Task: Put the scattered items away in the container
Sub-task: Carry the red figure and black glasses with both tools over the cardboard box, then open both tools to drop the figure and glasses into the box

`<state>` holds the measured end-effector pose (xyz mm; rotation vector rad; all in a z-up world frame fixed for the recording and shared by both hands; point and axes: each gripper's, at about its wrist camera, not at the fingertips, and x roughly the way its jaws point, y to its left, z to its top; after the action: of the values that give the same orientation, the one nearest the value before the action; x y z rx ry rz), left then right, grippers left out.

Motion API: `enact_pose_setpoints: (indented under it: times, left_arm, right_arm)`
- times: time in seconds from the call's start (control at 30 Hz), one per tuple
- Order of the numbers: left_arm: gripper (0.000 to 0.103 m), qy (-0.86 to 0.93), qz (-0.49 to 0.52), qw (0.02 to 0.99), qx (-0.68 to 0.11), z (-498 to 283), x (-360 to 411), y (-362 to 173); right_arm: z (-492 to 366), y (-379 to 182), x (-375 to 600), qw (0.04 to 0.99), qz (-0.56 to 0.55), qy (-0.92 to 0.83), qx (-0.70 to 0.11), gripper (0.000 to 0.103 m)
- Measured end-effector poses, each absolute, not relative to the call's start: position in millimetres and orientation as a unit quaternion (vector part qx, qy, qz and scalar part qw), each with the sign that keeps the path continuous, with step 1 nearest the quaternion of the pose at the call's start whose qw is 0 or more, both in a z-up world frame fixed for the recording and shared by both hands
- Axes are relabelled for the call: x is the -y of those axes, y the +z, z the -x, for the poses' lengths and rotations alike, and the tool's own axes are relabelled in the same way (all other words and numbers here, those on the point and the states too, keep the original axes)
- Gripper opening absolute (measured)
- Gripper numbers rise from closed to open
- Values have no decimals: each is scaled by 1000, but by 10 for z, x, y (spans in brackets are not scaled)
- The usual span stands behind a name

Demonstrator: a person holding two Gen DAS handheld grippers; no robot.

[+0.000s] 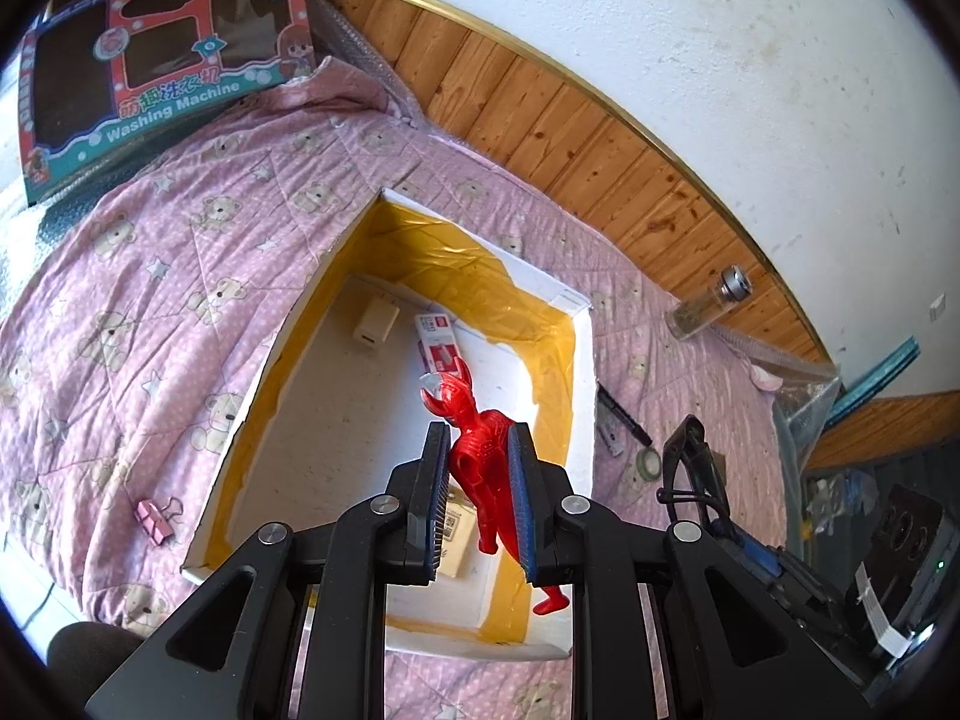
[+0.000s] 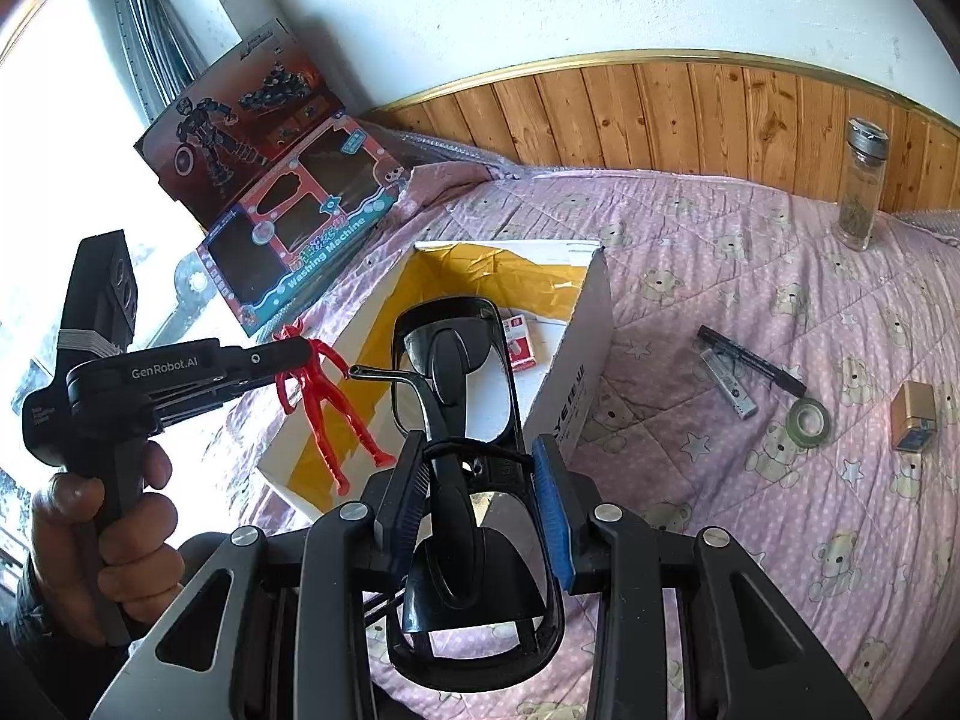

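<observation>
left tool: red figure clamped at the torso, held over the white box at frame centre (ready for release) | right tool: folded sunglasses gripped, lower centre, queued for the box

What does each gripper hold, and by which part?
The left gripper clamps the red figure at its torso; the right gripper clamps folded black sunglasses around the middle.
</observation>
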<state>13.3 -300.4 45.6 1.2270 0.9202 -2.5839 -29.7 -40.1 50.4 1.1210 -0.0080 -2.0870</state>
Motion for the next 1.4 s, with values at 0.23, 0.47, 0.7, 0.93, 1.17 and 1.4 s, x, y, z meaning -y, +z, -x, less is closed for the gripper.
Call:
enact_pose_setpoints:
  times: [0.23, 0.47, 0.7, 0.93, 1.17, 1.4]
  left_arm:
    - [19, -862, -408, 79, -291, -58, 3106, 463]
    - [19, -867, -419, 92, -253, 66, 3193, 454]
    - [19, -868, -448, 100, -190, 212, 3184, 340]
    - [19, -868, -467, 87, -145, 372, 3116, 239]
    - [19, -863, -490, 66, -102, 525, 3045, 152]
    - [19, -854, -508, 61, -91, 558, 3124, 56]
  right_arm:
    - [375, 471, 600, 388, -450, -804, 6, 36]
    - [461, 358, 864, 400, -474, -784, 28, 36]
    - [661, 108, 1073, 395, -510, -762, 62, 36]
    - [817, -64, 1247, 382, -529, -756, 55, 36]
    - [862, -97, 1450, 369, -514, -774, -11, 36]
    - [931, -146, 1642, 367, -523, -769, -25, 36]
